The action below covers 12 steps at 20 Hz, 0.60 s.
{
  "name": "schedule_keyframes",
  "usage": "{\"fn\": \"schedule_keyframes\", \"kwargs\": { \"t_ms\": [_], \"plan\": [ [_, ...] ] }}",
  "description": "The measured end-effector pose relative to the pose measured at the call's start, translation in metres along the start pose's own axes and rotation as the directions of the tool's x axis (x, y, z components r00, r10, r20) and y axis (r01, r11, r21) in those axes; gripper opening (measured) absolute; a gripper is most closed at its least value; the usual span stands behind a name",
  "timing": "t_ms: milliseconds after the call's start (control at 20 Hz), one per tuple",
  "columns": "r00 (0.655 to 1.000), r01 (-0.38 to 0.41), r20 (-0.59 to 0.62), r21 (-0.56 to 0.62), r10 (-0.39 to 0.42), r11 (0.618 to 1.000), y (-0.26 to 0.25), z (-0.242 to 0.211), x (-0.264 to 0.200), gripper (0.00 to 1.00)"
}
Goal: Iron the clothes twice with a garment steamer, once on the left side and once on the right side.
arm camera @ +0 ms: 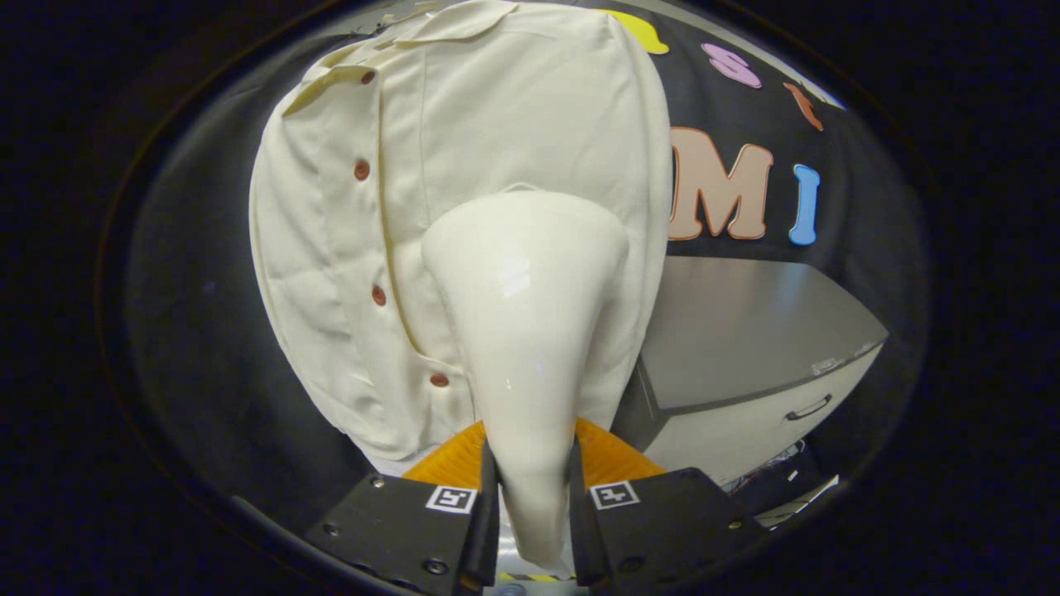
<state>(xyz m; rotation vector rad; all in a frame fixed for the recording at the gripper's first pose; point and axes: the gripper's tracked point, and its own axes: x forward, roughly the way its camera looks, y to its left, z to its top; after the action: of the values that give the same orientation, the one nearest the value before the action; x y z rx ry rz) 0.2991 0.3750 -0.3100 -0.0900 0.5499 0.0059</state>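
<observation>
Hanging against the booth wall: one cream button-front shirt (464, 207), collar up, rust-coloured buttons down its placket. Garment steamer (526, 331): cream, cone-shaped, handle clamped between both fingers of the gripper (534, 497), its wide head set against the shirt's lower panel beside the placket (contact likely, not certain). Grey cabinet (745, 348) stands alongside. Progress, judged: one pass under way; which side, or whether either is finished, cannot be told.

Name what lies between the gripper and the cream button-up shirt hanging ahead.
In the gripper view, the glossy cream steamer, clamped by the gripper, fills that stretch, its wide head up against the shirt.
</observation>
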Motion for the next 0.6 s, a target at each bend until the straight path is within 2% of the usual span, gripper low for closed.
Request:
{"fn": "schedule_keyframes", "kwargs": {
  "t_ms": [600],
  "plan": [
    [0.988, 0.011, -0.152, -0.013, -0.013, 1.0, -0.005, -0.08, 0.025, 0.36]
  ]
}}
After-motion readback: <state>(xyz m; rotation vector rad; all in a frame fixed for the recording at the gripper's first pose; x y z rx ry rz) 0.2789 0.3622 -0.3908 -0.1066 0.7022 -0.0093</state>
